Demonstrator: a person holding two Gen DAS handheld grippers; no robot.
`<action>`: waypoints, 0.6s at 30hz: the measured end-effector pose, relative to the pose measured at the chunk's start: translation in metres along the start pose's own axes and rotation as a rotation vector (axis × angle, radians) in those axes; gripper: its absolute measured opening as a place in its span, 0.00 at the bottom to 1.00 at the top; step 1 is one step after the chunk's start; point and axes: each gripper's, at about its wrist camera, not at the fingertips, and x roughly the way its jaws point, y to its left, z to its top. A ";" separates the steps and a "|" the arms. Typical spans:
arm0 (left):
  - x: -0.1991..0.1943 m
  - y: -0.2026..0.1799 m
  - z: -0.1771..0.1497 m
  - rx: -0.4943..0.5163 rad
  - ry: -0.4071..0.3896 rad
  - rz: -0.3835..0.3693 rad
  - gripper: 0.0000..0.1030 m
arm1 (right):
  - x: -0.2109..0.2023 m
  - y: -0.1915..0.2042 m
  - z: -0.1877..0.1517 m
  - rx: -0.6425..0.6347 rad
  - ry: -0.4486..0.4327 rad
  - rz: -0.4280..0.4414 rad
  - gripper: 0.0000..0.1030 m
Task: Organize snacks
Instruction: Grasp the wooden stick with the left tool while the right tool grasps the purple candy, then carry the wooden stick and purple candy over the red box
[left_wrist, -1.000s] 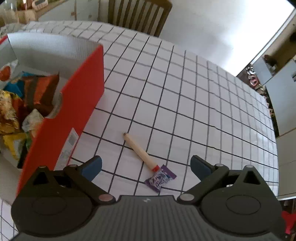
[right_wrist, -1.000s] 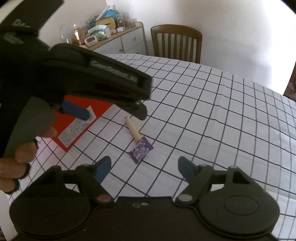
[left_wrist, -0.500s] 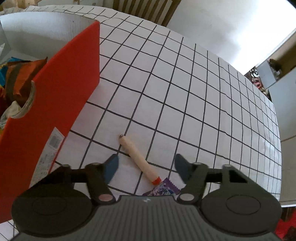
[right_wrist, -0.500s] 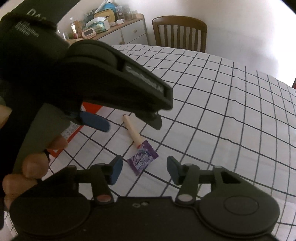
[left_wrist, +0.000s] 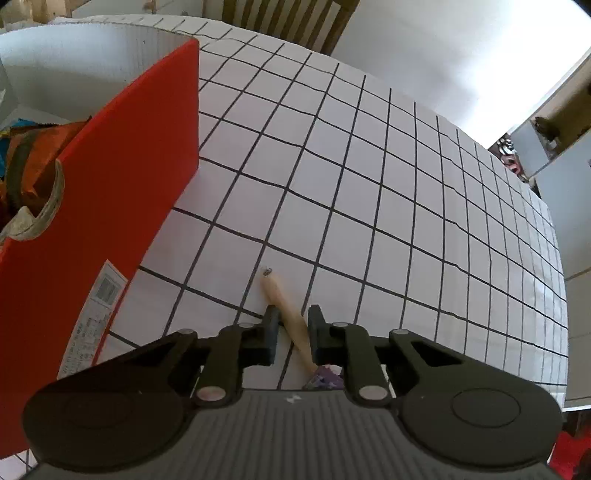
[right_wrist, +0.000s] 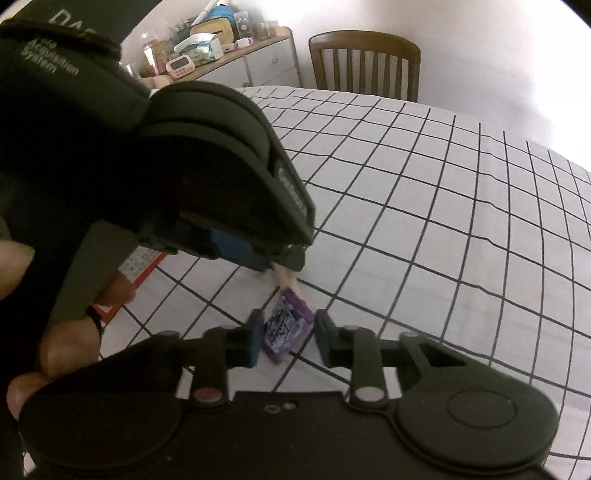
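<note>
A tan sausage stick (left_wrist: 286, 314) lies on the checked tablecloth (left_wrist: 369, 206). My left gripper (left_wrist: 291, 334) has its fingers closed to the stick's sides, gripping it at table level. A purple candy packet (right_wrist: 286, 326) lies at the stick's near end. My right gripper (right_wrist: 286, 338) straddles the packet with its fingers close on both sides, a small gap at the right finger. The left gripper (right_wrist: 280, 258) shows in the right wrist view, hiding most of the stick (right_wrist: 286, 282). The red box (left_wrist: 122, 192) of snack bags (left_wrist: 33, 166) stands to the left.
A wooden chair (right_wrist: 364, 62) stands at the table's far side. A sideboard (right_wrist: 236, 66) with clutter stands behind it. The table's right edge (left_wrist: 554, 266) curves down near a cabinet. The person's hand (right_wrist: 55, 325) holds the left gripper.
Both grippers have come down and forward and narrowed. The left has closed on the sausage stick; the right has closed in around the purple packet.
</note>
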 end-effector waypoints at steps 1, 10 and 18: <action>-0.001 0.001 -0.001 0.006 -0.001 -0.004 0.14 | 0.000 0.001 -0.001 0.003 -0.002 -0.001 0.22; -0.010 0.009 -0.012 0.013 0.009 -0.022 0.12 | -0.021 -0.004 -0.015 0.060 -0.038 0.018 0.09; -0.020 0.013 -0.028 0.033 0.030 -0.043 0.10 | -0.049 -0.014 -0.026 0.108 -0.057 0.010 0.08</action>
